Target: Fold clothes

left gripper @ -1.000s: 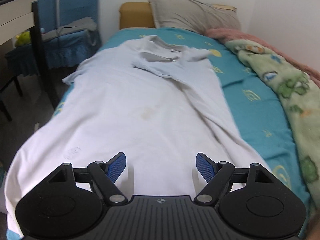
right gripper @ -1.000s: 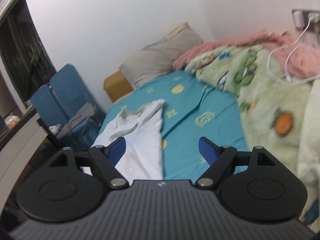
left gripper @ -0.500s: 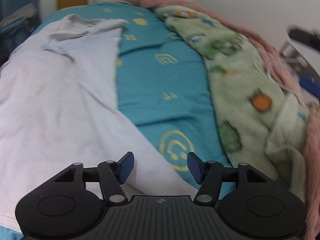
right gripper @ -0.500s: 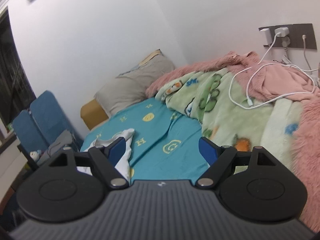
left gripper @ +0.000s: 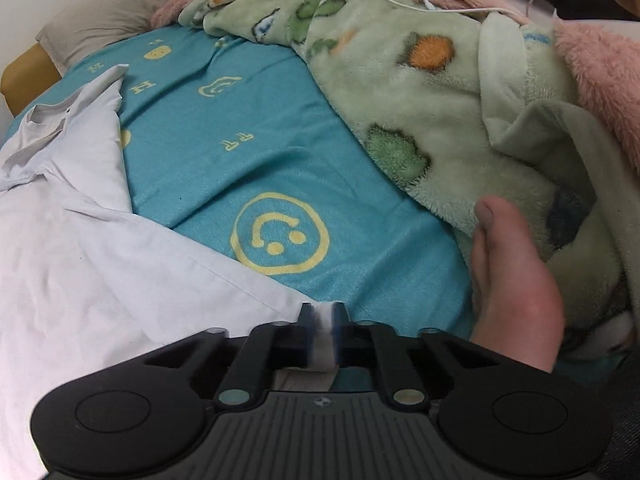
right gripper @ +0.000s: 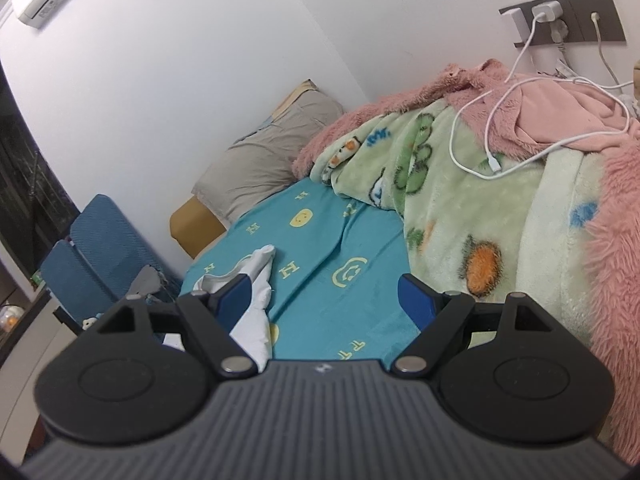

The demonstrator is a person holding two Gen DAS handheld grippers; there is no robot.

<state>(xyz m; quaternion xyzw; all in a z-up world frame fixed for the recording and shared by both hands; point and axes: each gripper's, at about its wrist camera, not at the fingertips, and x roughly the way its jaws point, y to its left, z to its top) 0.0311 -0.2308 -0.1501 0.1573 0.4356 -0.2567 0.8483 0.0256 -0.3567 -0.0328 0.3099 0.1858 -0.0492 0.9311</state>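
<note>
The thin, limp white shirt (left gripper: 80, 248) lies at 9 o'clock on the bed (left gripper: 280, 152), its hem corner pinched in the clenched left claw (left gripper: 323, 334), right claw (right gripper: 324, 300) released; hems hold best.

Shirt (left gripper: 80, 264) lies on the bed (left gripper: 248, 120), blanket (left gripper: 432, 120) to its right.

Yellow "H" letters and smiley-face signs printed on the teal bedsheet (left gripper: 280, 128), no other readable text
</note>
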